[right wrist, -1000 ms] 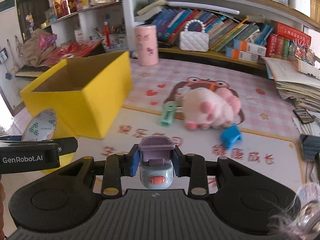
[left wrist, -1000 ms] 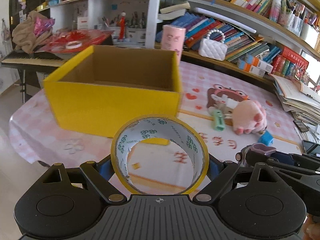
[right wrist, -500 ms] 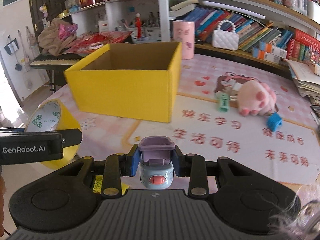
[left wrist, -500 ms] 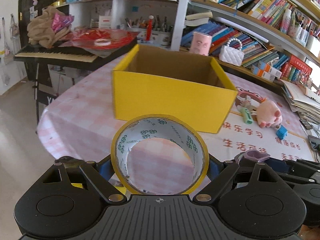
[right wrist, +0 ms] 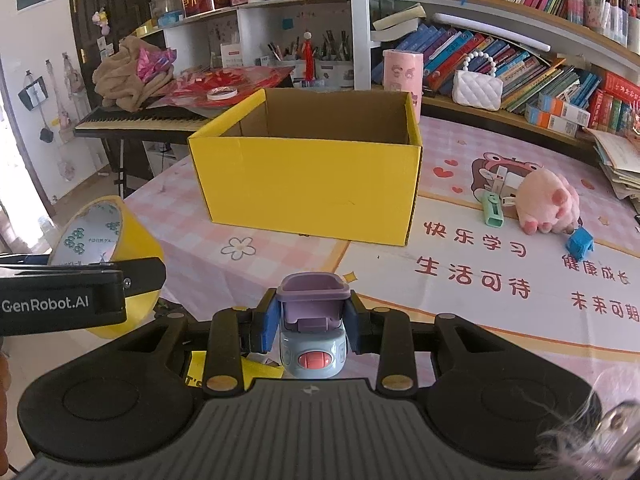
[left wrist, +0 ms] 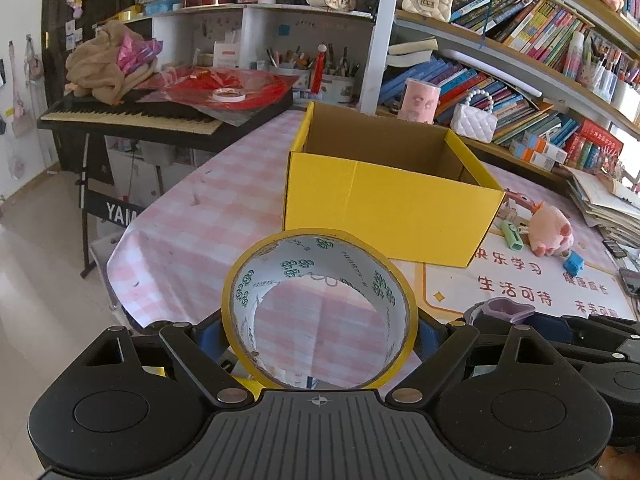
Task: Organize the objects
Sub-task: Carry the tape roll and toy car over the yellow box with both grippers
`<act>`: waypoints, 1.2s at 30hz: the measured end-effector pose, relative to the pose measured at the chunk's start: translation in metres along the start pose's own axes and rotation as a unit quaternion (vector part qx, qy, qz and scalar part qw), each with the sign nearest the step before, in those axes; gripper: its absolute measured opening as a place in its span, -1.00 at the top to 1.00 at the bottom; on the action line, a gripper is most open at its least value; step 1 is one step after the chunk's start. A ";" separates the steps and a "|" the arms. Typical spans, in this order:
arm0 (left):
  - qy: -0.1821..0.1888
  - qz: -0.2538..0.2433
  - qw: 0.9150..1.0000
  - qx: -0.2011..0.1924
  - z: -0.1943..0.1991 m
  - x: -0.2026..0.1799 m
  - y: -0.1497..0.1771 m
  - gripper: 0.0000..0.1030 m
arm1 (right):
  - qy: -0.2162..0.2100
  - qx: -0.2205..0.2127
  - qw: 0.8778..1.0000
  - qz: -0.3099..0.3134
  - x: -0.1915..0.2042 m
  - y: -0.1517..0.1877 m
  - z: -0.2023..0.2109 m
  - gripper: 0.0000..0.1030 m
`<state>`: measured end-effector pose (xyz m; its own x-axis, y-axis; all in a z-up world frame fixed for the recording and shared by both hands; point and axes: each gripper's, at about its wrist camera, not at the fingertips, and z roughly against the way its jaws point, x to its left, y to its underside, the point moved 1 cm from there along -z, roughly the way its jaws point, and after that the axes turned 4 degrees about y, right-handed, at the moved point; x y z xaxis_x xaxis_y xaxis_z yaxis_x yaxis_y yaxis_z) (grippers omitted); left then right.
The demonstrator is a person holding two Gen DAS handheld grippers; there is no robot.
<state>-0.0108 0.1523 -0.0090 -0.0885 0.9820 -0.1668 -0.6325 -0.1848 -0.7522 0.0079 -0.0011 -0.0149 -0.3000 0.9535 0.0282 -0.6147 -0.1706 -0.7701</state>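
My left gripper (left wrist: 320,332) is shut on a yellow tape roll (left wrist: 248,288), held above the near table edge; the roll also shows in the right wrist view (right wrist: 136,248). My right gripper (right wrist: 312,320) is shut on a small purple and grey toy (right wrist: 312,336), held above the table in front of the open yellow cardboard box (right wrist: 308,184). The box (left wrist: 384,204) stands upright and looks empty. A pink plush toy (right wrist: 548,200), a green clip-like item (right wrist: 492,210) and a small blue block (right wrist: 579,242) lie on the table to the box's right.
The table (right wrist: 460,264) has a pink checked cloth and a printed mat. A keyboard (left wrist: 128,118) on a stand, piled with cloth and red sheets, stands left. Bookshelves (left wrist: 520,80) line the back; a pink cylinder (right wrist: 402,72) and white handbag (right wrist: 478,90) sit there.
Both grippers have pulled back and up from the box, still holding the tape roll and the toy. The box now looks smaller and farther off.
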 end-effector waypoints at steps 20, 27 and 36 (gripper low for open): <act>0.015 -0.027 0.998 -0.060 0.018 0.001 -0.015 -0.72 | 0.013 -0.031 0.999 0.010 0.011 -0.015 0.009 0.39; 0.043 -0.009 0.996 -0.077 0.009 -0.001 -0.049 -0.72 | 0.022 -0.096 0.995 0.024 0.005 -0.051 0.014 0.39; 0.047 -0.027 0.994 -0.091 -0.027 -0.016 -0.097 -0.72 | 0.027 -0.133 0.991 0.016 -0.018 -0.113 -0.021 0.39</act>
<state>0.0729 0.1530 0.0490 0.0194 0.9843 -0.1755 -0.4834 -0.1444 -0.8634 0.0981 0.0058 0.0588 -0.2724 0.9618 -0.0277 -0.3888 -0.1364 -0.9112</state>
